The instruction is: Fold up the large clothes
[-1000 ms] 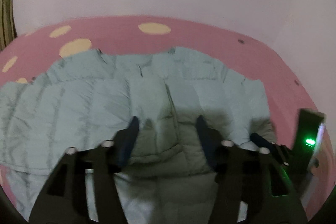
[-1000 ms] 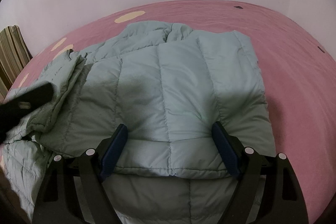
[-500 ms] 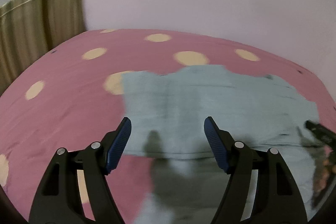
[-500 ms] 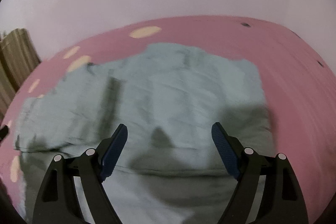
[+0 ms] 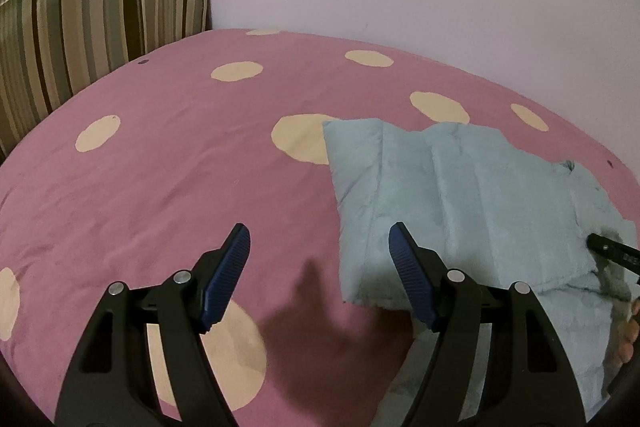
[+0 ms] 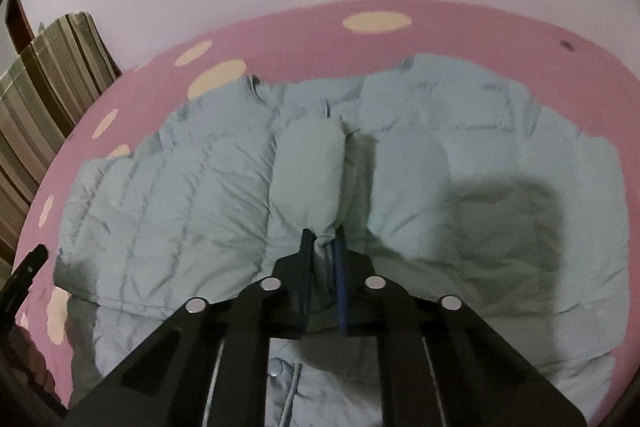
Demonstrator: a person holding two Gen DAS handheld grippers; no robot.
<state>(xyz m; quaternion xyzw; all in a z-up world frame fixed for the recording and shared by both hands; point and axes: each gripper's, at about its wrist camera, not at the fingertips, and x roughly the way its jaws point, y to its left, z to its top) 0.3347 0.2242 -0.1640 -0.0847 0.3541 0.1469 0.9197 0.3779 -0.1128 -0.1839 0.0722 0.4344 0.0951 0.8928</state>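
Pale blue-green quilted jacket (image 6: 224, 187) lies spread flat on the pink spotted bedcover (image 5: 168, 163). In the right wrist view its long axis runs left to right, roughly along the bed's far edge by the wall; the open front seam runs away from the camera toward that edge. In the left wrist view, one squared end (image 5: 352, 147) of the jacket points toward the striped cushion (image 5: 92, 15) at the bed's far left corner.

Right gripper (image 6: 325, 247): jaws have just been closing and are now pinched on a ridge of jacket fabric at the front seam (fabric bunched up between the pads). Half a second ago they stood wide, either side of flat fabric.

Left gripper (image 5: 318, 267): jaws apart, nothing between them, mostly over bare bedcover with the right pad (image 5: 408, 267) over the jacket's end edge. A second ago it was over the jacket's middle; the cushion now fills much more of its view.
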